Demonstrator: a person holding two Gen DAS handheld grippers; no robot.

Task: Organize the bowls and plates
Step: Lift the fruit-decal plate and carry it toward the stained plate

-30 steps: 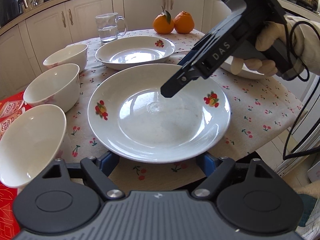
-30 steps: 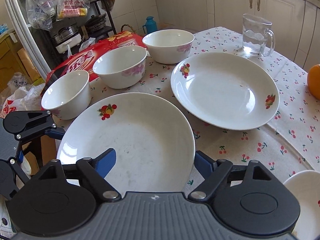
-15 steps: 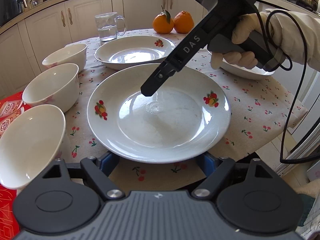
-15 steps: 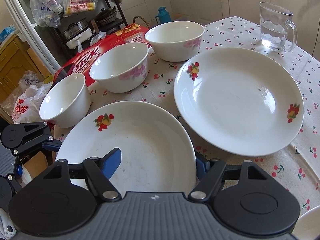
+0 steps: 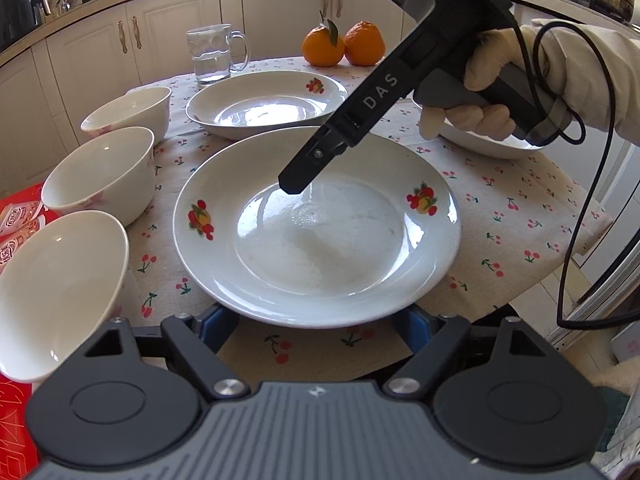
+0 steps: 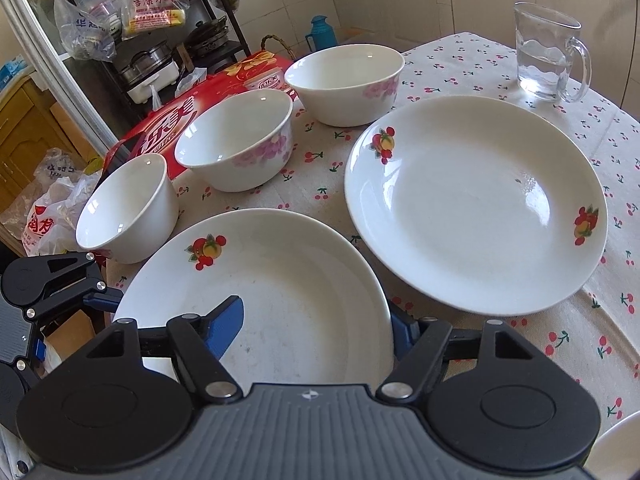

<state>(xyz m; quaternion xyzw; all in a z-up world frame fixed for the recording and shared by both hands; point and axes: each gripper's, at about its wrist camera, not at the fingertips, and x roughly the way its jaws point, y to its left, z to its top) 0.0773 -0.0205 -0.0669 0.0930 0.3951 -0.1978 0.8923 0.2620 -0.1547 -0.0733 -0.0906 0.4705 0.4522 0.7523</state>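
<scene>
A white plate with fruit prints (image 5: 316,236) lies at the table's near edge; it also shows in the right wrist view (image 6: 280,292). My left gripper (image 5: 316,324) is open, its blue fingers at the plate's near rim, partly hidden under it. My right gripper (image 6: 316,320) is open, one blue finger (image 6: 224,320) over the plate's inside, the other beyond its rim. A second fruit plate (image 6: 476,204) lies behind; it also shows in the left wrist view (image 5: 266,102). Three white bowls (image 6: 240,144) stand in a row at the left.
A glass mug of water (image 6: 548,60) and two oranges (image 5: 344,44) stand at the table's far side. Another white dish (image 5: 484,140) sits behind my right hand. A red box (image 6: 192,116) lies beside the bowls. The table edge is close below.
My right gripper has moved left and forward over the near plate, toward the far plate. The left gripper has stayed at the plate's near rim.
</scene>
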